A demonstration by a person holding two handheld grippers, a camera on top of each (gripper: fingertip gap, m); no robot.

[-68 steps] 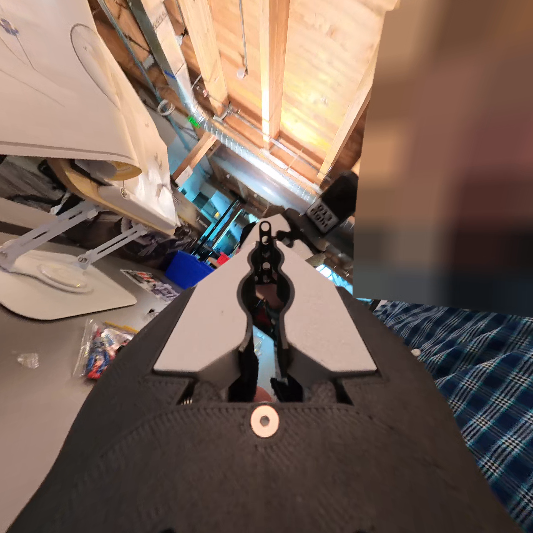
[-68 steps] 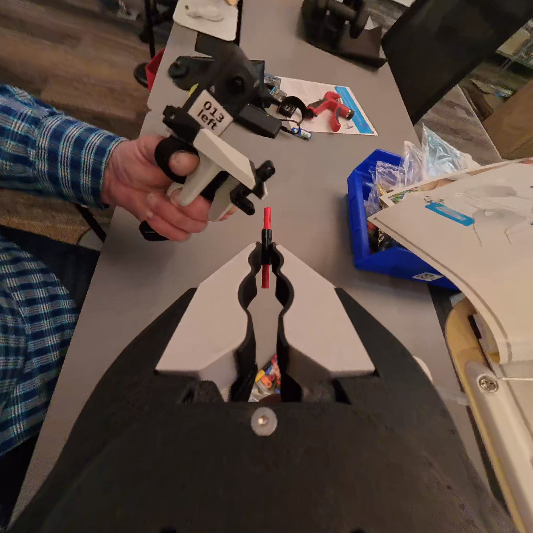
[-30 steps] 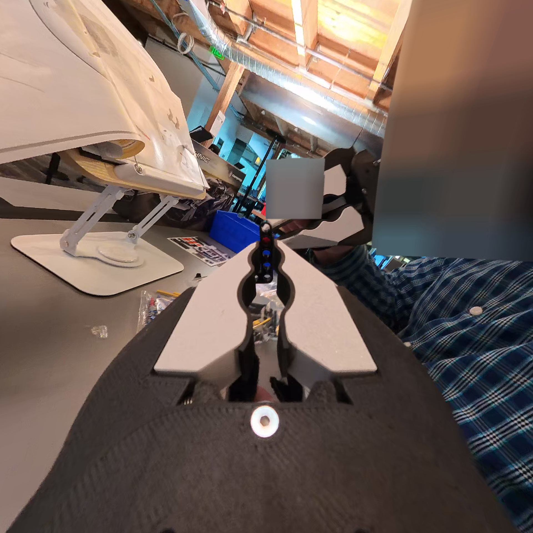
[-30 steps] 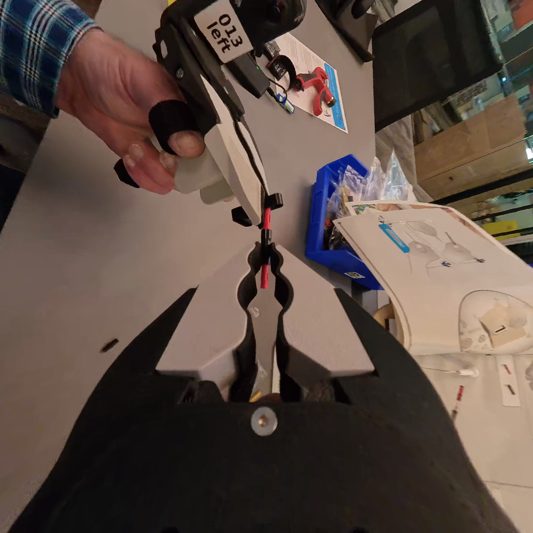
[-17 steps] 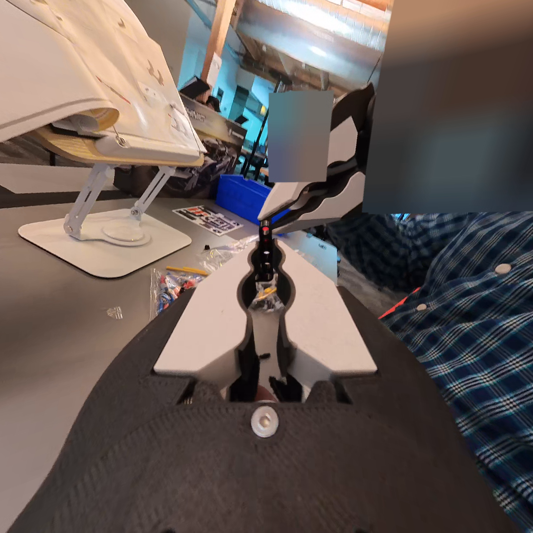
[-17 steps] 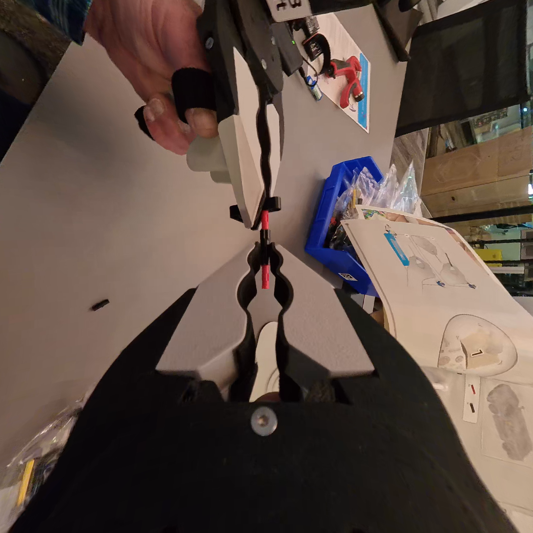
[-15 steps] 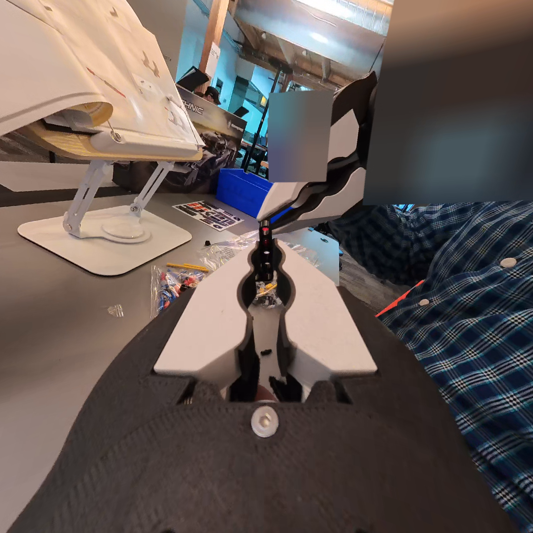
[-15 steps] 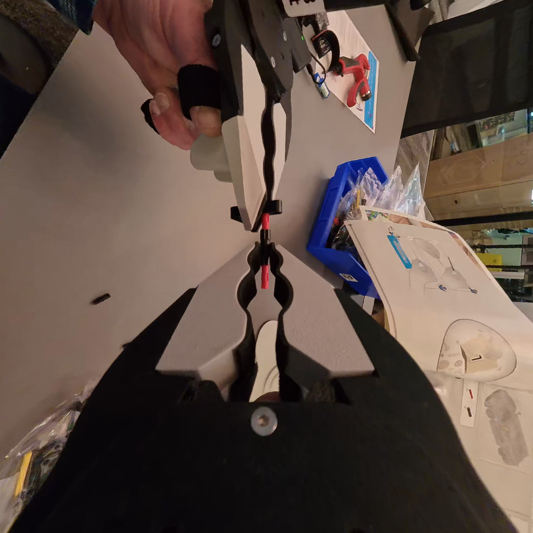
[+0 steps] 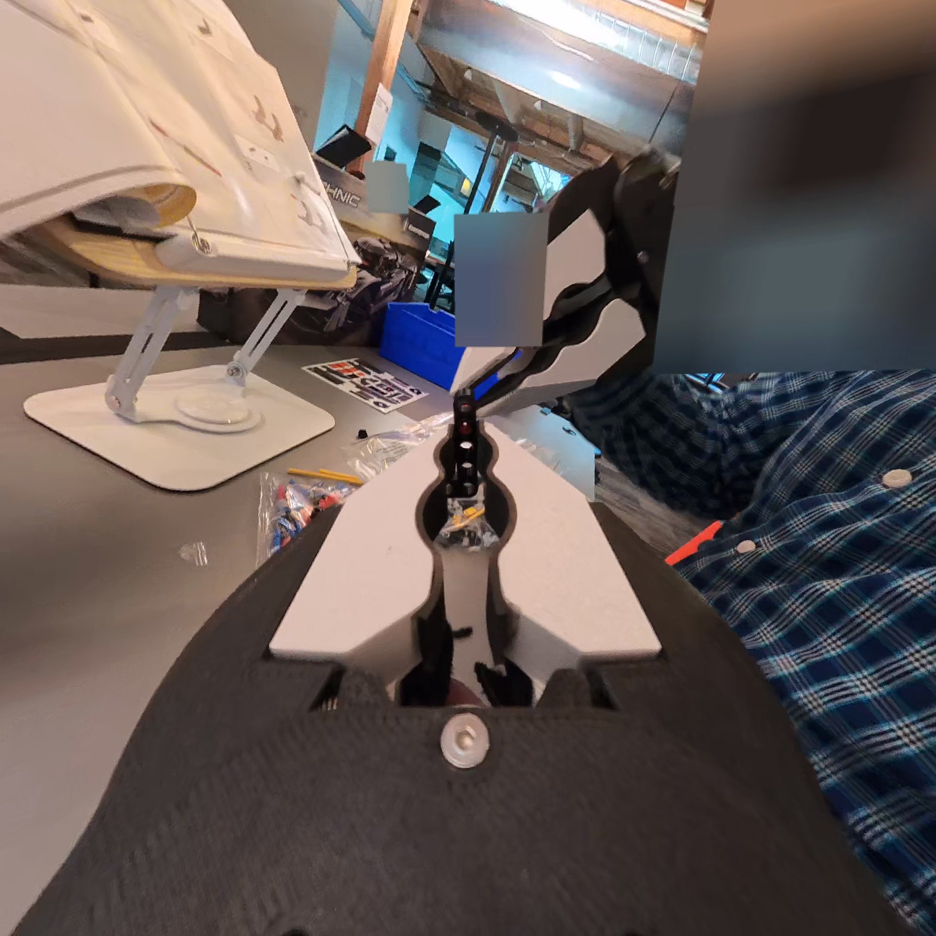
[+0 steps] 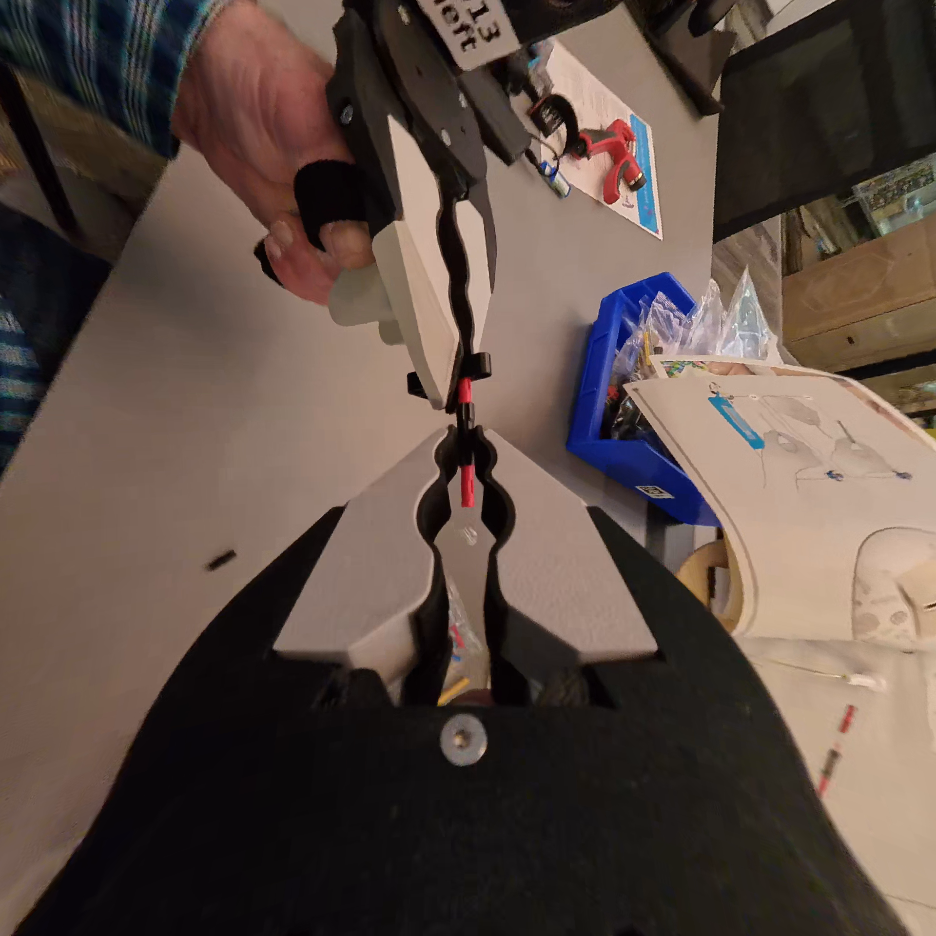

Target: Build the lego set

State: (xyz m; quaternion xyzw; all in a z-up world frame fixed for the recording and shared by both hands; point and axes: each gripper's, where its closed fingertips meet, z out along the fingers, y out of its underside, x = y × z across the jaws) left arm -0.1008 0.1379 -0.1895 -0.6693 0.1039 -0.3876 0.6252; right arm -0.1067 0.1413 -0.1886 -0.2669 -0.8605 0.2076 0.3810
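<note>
Red lego axle (image 10: 466, 487) pinched by right hand-held gripper (image 10: 465, 440), holed black beam (image 9: 464, 458) by left (image 9: 464, 430)

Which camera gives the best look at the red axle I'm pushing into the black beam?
The right wrist view. There the red axle runs lengthwise between the right hand-held gripper fingertips, its far end meeting the black beam held by the left hand-held gripper. The left wrist view shows only a red dot in a beam hole.

Your grey table (image 10: 212, 415) holds a blue bin (image 10: 628, 456), a white book stand (image 9: 177, 430), a sticker sheet (image 9: 364, 385) — and little bags of bricks (image 9: 299, 501).
</note>
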